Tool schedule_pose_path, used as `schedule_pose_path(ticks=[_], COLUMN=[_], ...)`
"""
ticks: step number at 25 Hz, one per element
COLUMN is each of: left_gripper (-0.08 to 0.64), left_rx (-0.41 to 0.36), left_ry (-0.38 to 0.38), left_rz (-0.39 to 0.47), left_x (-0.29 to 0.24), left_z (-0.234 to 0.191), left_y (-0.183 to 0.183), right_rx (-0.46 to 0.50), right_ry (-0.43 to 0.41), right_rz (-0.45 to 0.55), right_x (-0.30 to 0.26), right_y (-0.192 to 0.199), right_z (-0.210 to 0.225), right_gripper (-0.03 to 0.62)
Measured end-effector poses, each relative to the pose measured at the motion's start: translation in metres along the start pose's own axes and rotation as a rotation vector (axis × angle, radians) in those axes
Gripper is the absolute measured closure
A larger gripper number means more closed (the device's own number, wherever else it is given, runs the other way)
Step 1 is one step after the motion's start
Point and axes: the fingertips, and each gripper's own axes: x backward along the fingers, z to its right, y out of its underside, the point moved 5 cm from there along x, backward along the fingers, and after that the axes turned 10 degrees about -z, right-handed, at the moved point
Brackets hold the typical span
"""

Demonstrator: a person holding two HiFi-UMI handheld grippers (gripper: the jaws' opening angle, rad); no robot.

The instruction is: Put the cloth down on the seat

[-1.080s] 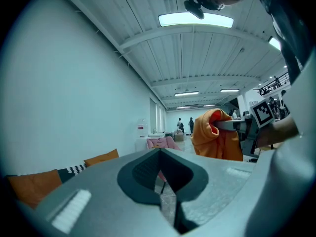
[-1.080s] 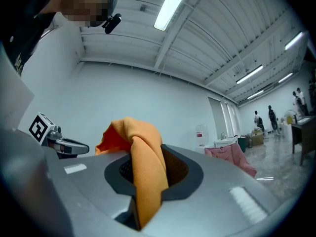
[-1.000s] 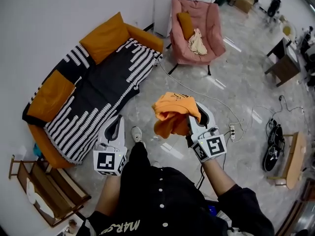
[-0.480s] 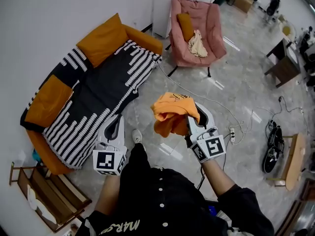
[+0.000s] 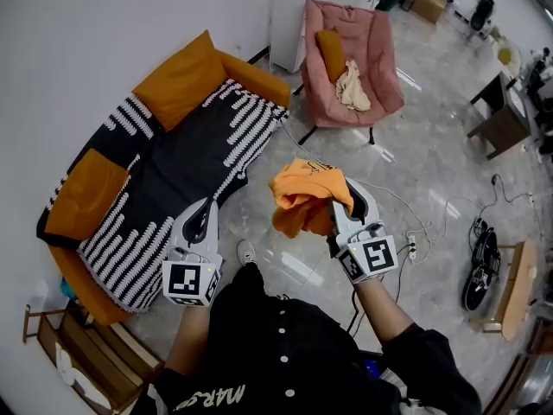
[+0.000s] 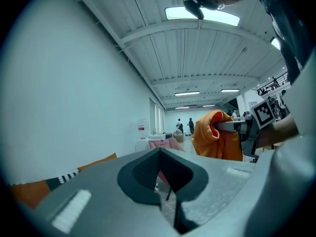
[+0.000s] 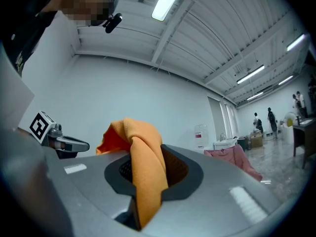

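An orange cloth (image 5: pixel 302 199) hangs bunched from my right gripper (image 5: pixel 340 199), which is shut on it above the marble floor. In the right gripper view the cloth (image 7: pixel 143 172) is pinched between the jaws and drapes over them. My left gripper (image 5: pixel 200 213) is held level beside it, shut and empty; the left gripper view shows its jaws together (image 6: pixel 160 181) and the cloth (image 6: pixel 217 137) off to the right. A sofa (image 5: pixel 173 162) with a black-and-white striped throw and orange cushions lies ahead on the left. A pink armchair (image 5: pixel 376 46) stands farther off.
The armchair holds a cream cloth (image 5: pixel 350 85) and an orange cushion (image 5: pixel 328 46). A cable and power strip (image 5: pixel 413 247) lie on the floor to the right. A wooden rack (image 5: pixel 69 361) stands at lower left, and wooden tables (image 5: pixel 501 119) at right. People stand far back.
Both grippers have moved forward together with the person, and the sofa and armchair have shifted in the head view. The orange cloth stays clamped in the right gripper.
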Motion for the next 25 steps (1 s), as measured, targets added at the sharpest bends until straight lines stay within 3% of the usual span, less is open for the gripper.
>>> schedule_pose_path(ticks=[14,25], left_gripper=[0.558,0.558], left_rx=[0.01,0.002], left_ry=[0.012,0.067], left_rz=[0.001,0.002], left_x=[-0.065,-0.14], left_z=[-0.073,-0.133], left_y=[-0.02,-0.035], right_rx=[-0.008,0.002], right_ry=[0.023,0.076], right_rz=[-0.015,-0.017], right_x=[-0.09,-0.171], right_y=[-0.013,-0.021], right_z=[0.014,0.032], right_gripper=[0.511,0.511])
